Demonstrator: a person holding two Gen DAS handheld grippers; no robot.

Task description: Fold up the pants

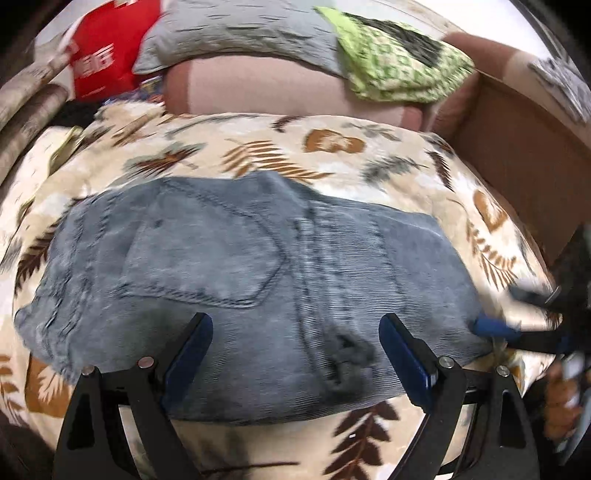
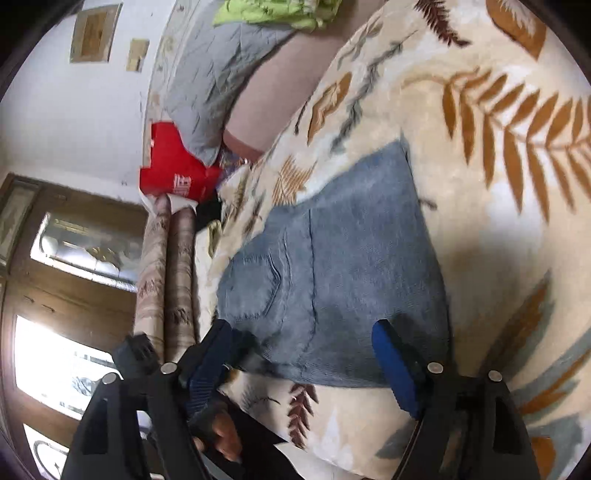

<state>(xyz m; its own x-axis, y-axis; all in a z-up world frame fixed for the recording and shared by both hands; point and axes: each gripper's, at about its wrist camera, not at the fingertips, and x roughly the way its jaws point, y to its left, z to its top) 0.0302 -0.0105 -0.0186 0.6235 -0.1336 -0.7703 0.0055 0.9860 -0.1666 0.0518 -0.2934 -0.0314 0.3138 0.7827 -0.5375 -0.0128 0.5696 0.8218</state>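
Denim pants (image 1: 236,295) folded on leaf-print blanket (image 1: 332,147), both claws gaping, empty, cardboard box (image 1: 524,162) beside.

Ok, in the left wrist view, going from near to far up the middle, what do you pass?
Left gripper → folded denim pants → leaf-print blanket → pink cushion → grey pillow.
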